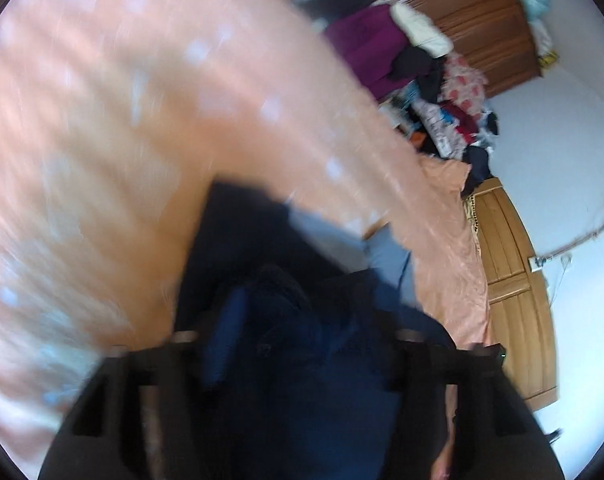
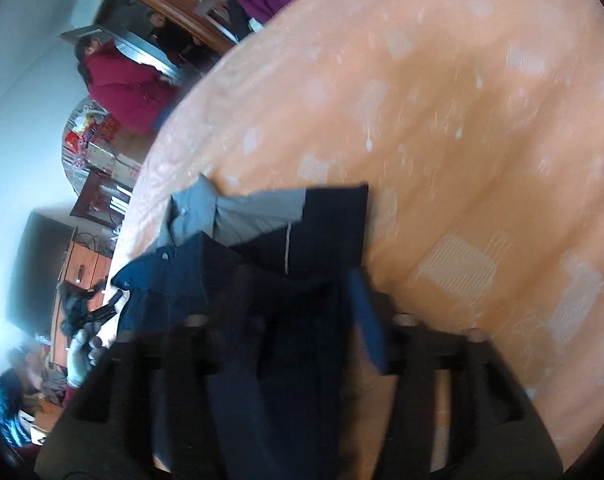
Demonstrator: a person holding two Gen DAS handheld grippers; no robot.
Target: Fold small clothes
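A dark navy garment (image 1: 262,248) with a grey panel (image 1: 385,256) hangs over the peach bedspread (image 1: 102,140). It bunches between the fingers of my left gripper (image 1: 286,336), which is shut on it; one blue finger (image 1: 226,336) shows and the other is hidden under cloth. In the right wrist view the same navy garment (image 2: 302,240) with its grey panel (image 2: 254,216) drapes over my right gripper (image 2: 313,332), which is shut on the fabric. Its blue finger (image 2: 365,316) shows at the right. Both views are motion-blurred.
A heap of mixed clothes (image 1: 441,92) lies at the bed's far end below a wooden wardrobe (image 1: 461,8), with a wooden door (image 1: 517,292) beside the bed. A person in a red jacket (image 2: 122,92) stands past the bed's edge. A gloved hand (image 2: 78,356) shows low left.
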